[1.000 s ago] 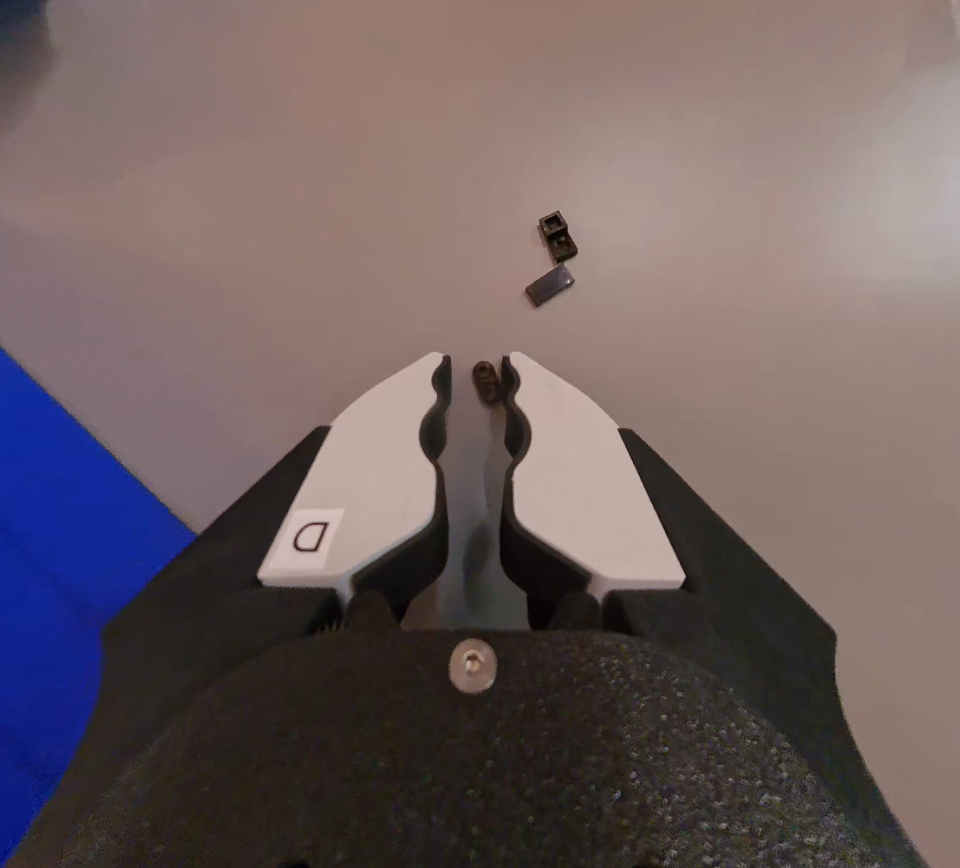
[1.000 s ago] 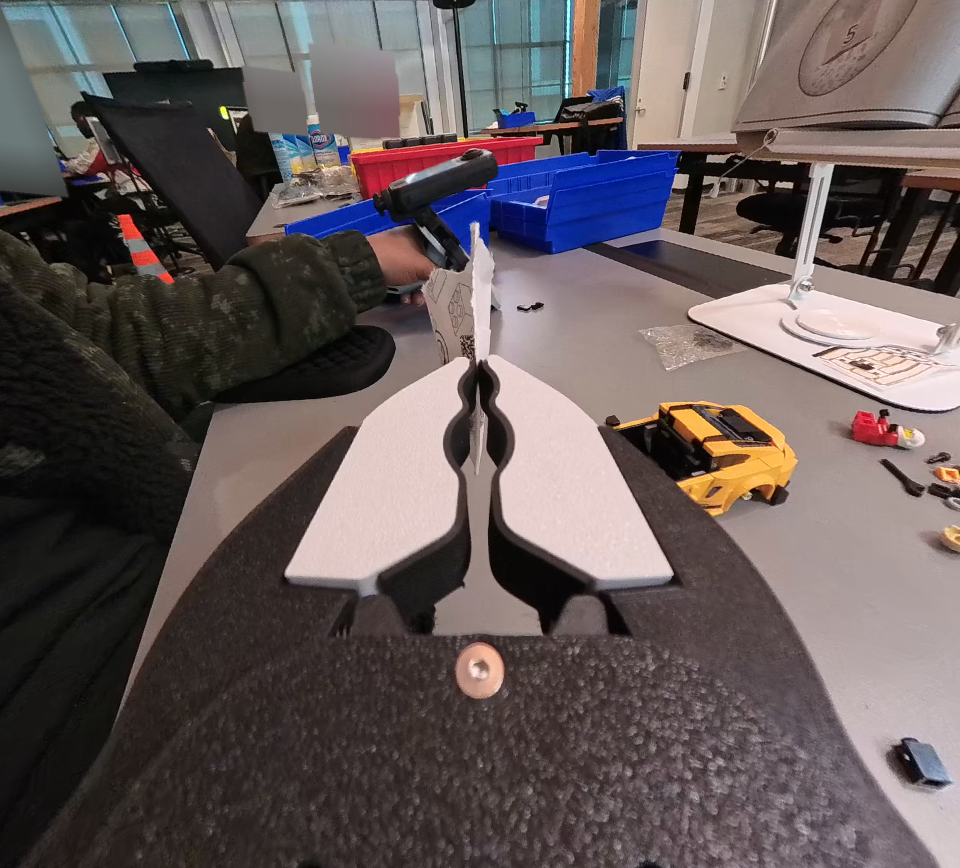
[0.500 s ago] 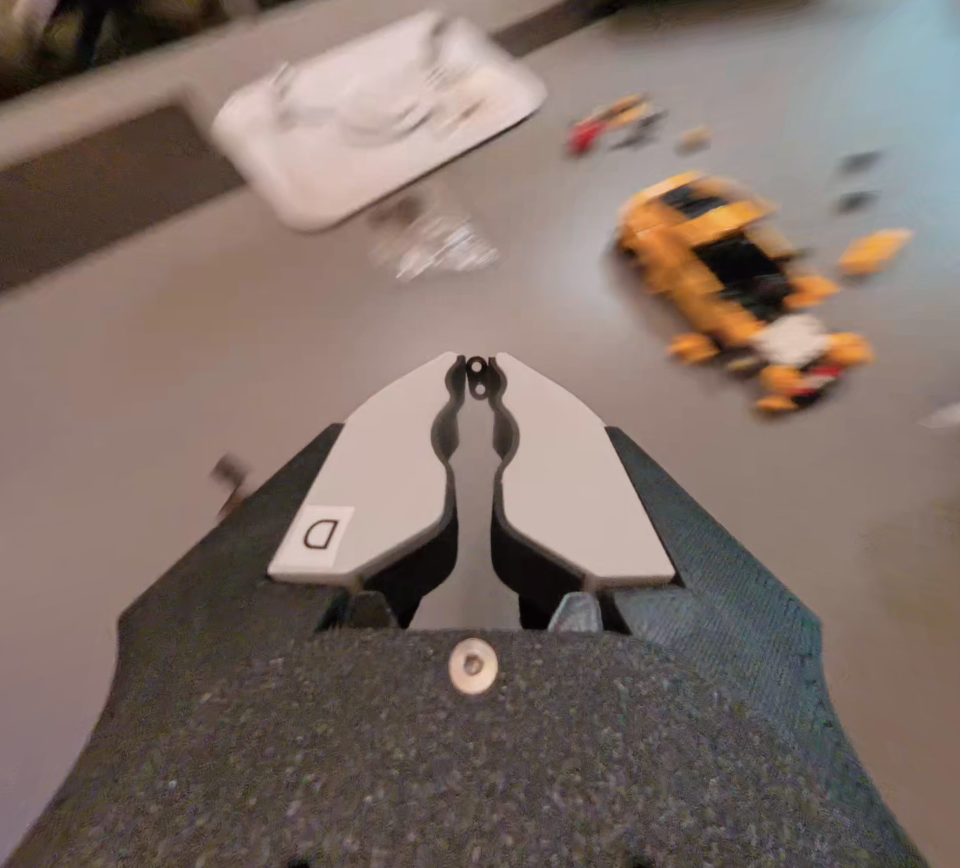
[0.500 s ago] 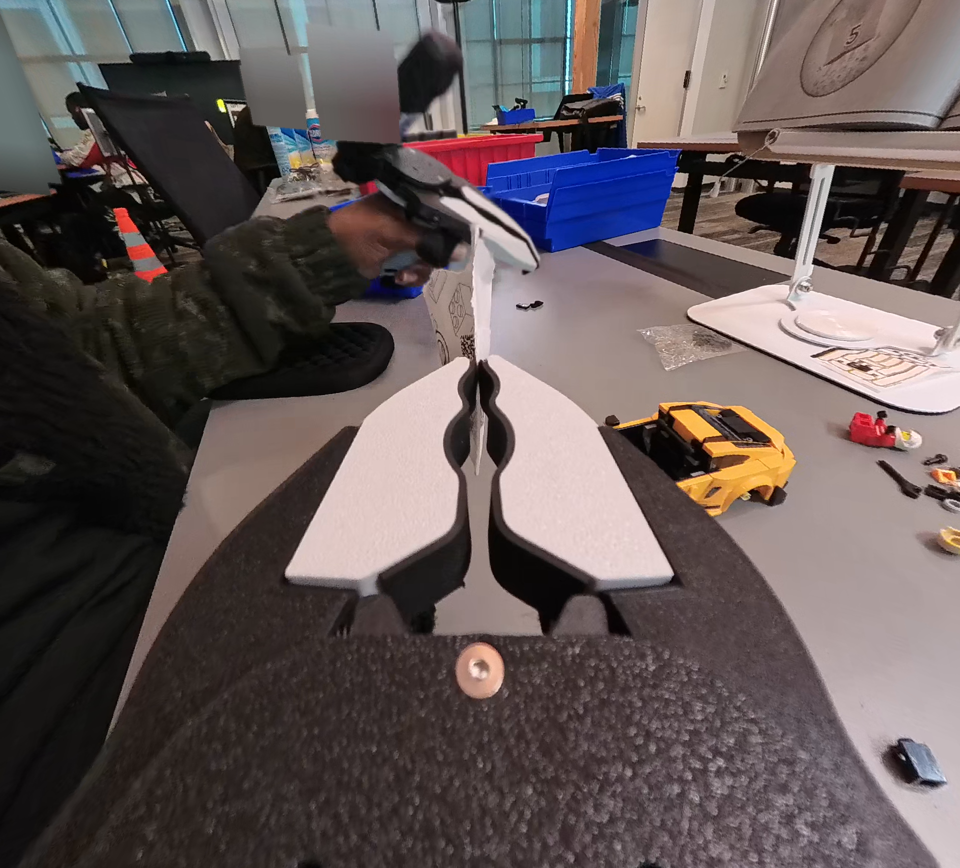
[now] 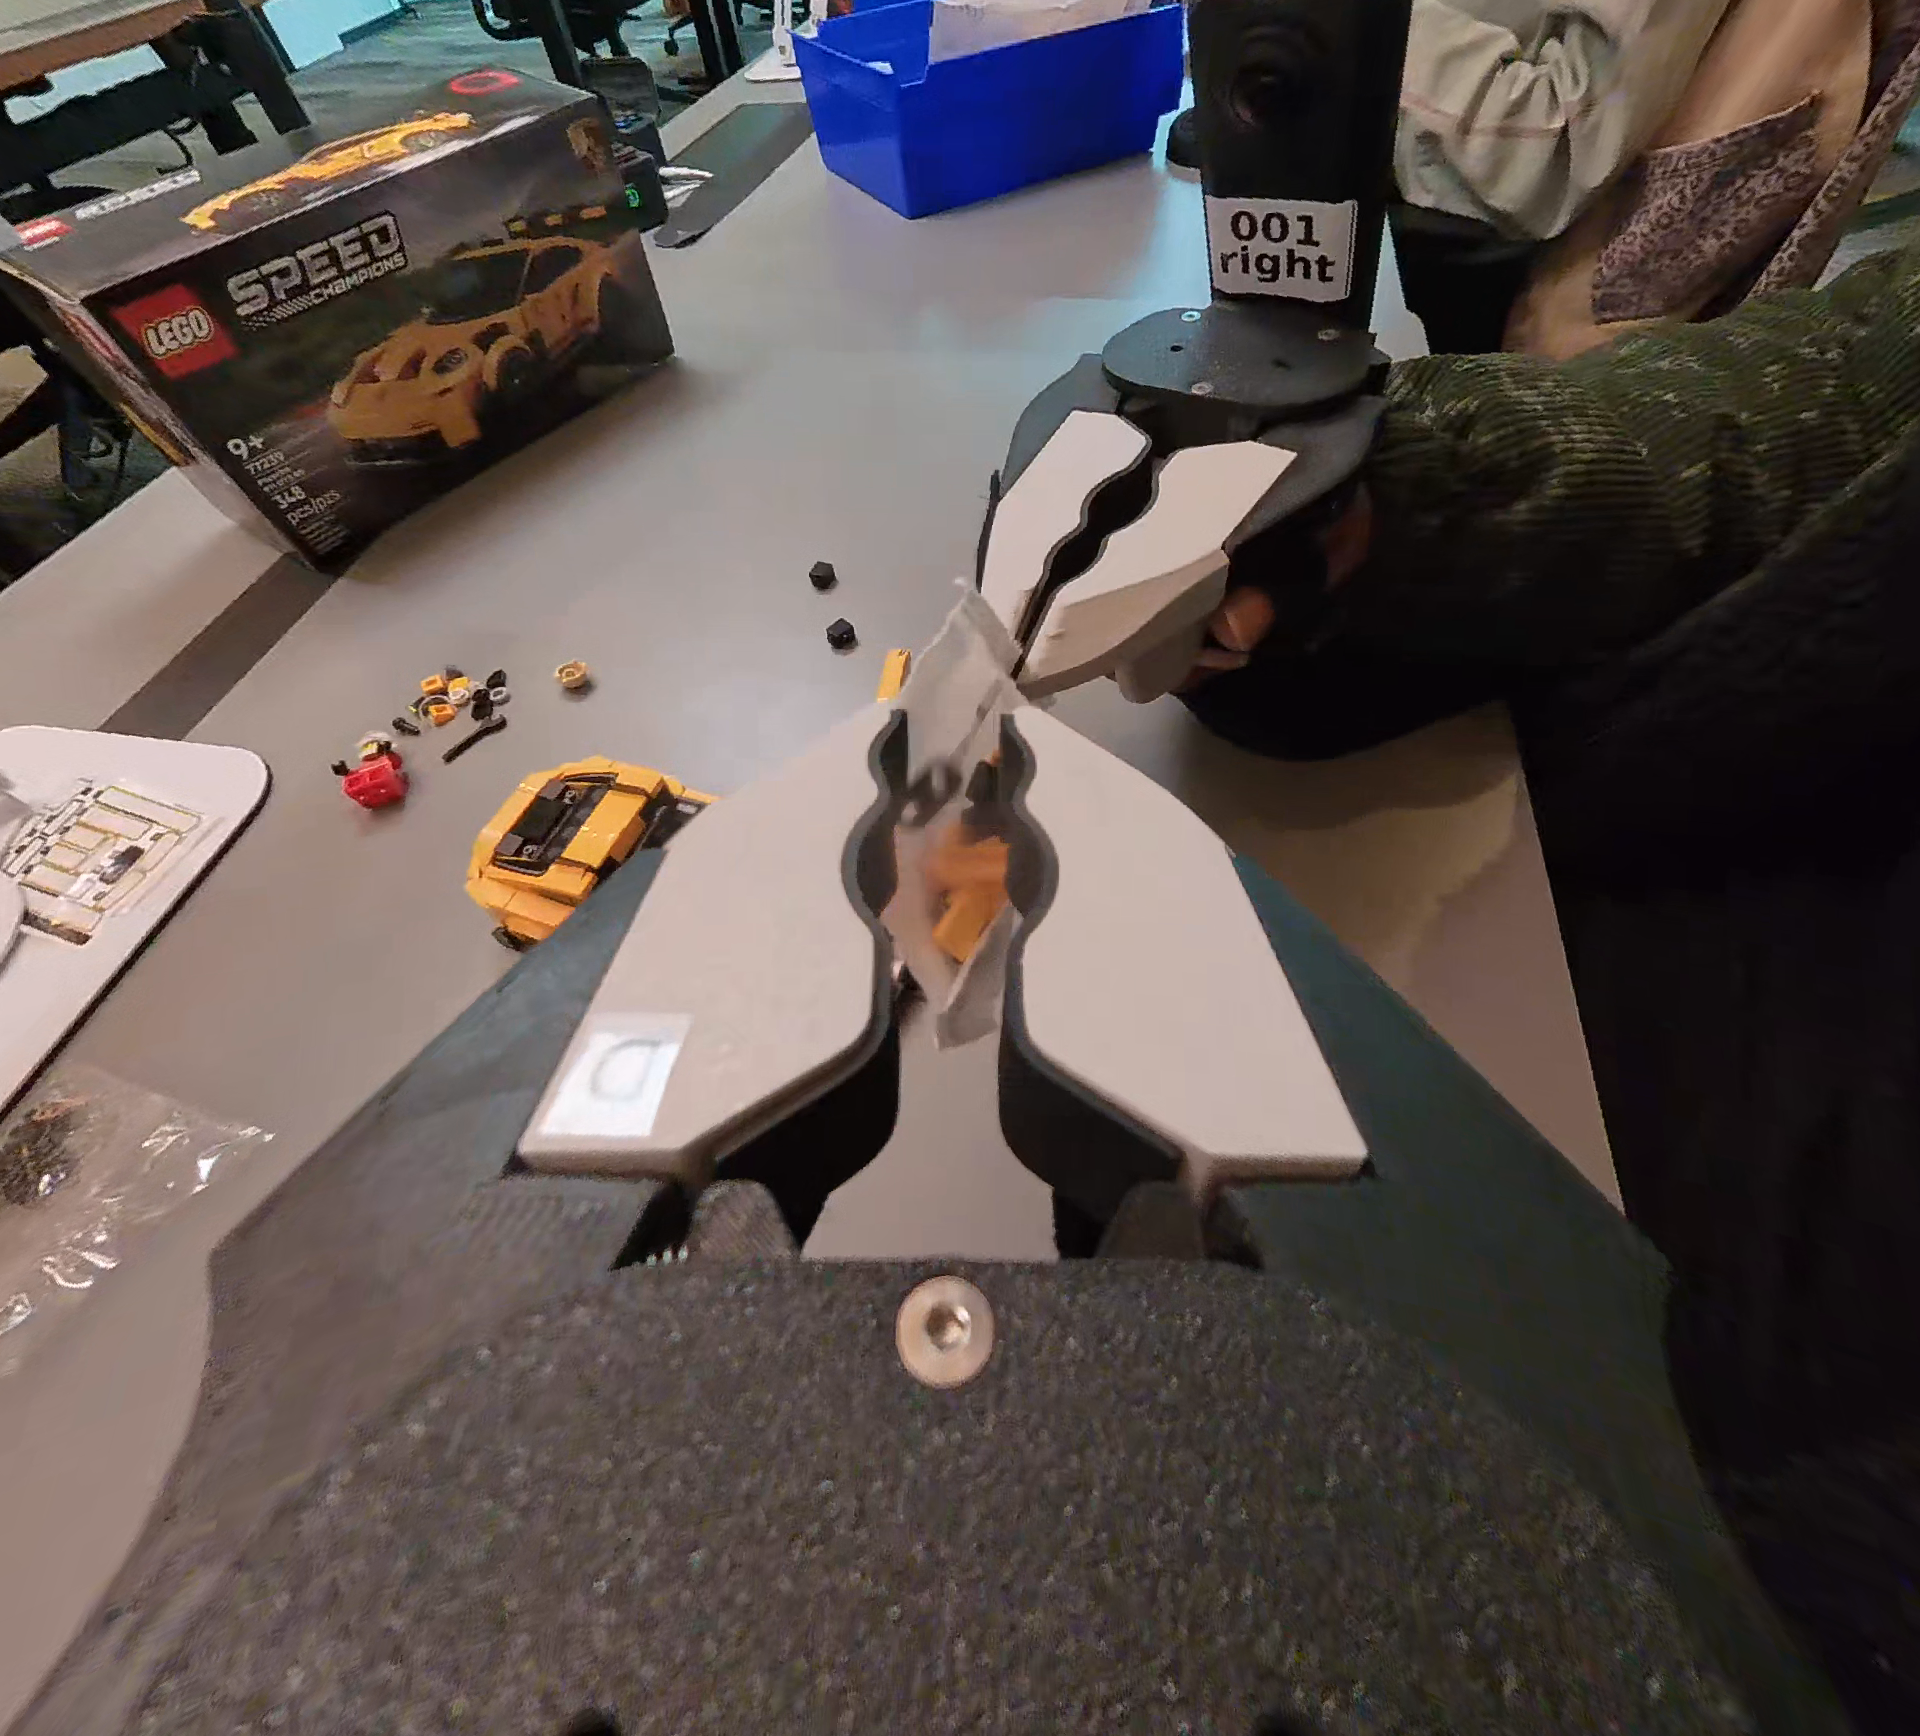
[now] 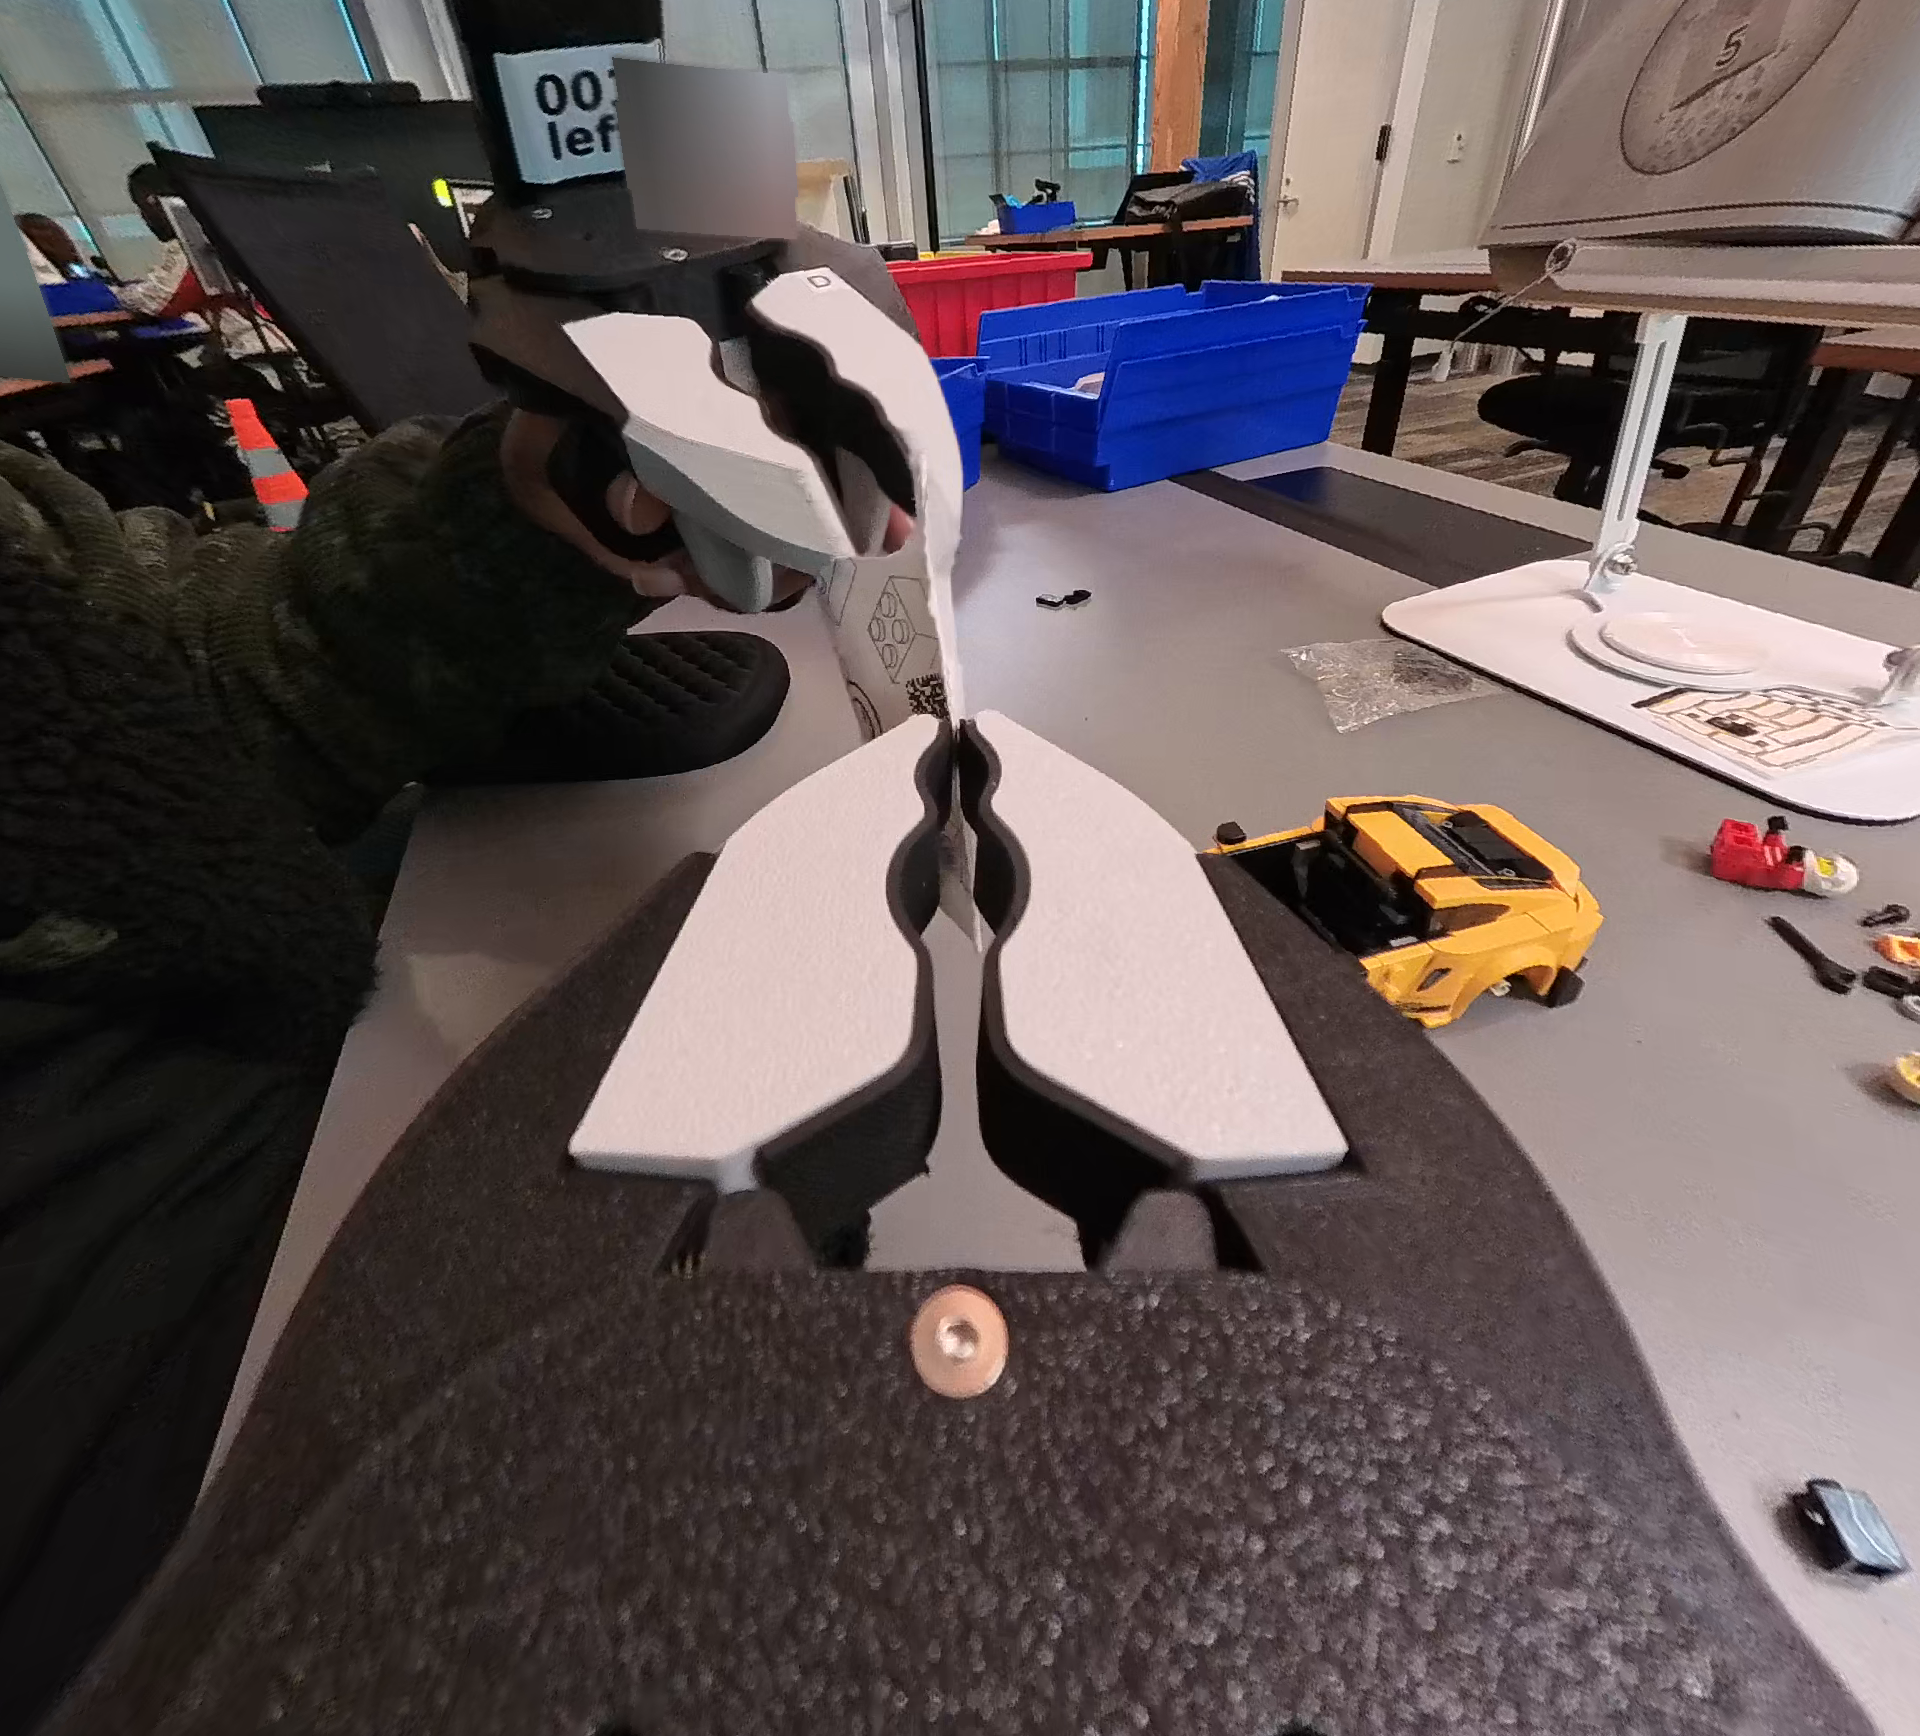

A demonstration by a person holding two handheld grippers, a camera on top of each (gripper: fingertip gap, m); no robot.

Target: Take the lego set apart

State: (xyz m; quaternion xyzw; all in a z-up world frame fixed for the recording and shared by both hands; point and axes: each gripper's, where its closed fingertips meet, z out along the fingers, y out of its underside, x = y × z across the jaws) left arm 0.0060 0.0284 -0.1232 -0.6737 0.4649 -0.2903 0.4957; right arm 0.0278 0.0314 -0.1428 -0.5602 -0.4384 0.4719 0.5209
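Note:
My right gripper [image 6: 956, 730] is shut on the edge of a white paper bag [image 6: 925, 637] and holds it upright above the grey table [image 6: 1195, 647]. My left gripper [image 5: 948, 730] hovers at the bag's top, jaws a little apart. The bag [image 5: 961, 668] shows in the gap between them, with yellow pieces inside. A small dark shape there is too blurred to identify. The right gripper also shows in the left wrist view [image 5: 1023, 658]. The partly stripped yellow lego car [image 5: 561, 845] sits on the table, also in the right wrist view [image 6: 1444, 897].
The lego box [image 5: 343, 336] and blue bins [image 5: 987, 86] stand at the back. A white stand base [image 6: 1662, 678], a clear plastic bag [image 6: 1371, 678], a red piece [image 6: 1766, 855] and small loose parts [image 5: 457, 699] lie around the car. A person's sleeve [image 6: 260, 647] is at the left. The grippers' ends are close to 4 centimetres from one another. From either gripper's tips it is about 30 centimetres to the red piece [image 6: 1766, 855]. It is also in sight in the left wrist view [image 5: 381, 766].
My left gripper shut on a small black piece on the table, lifted and swung over to the bag; its jaws now stand wider. My right gripper held the bag still.

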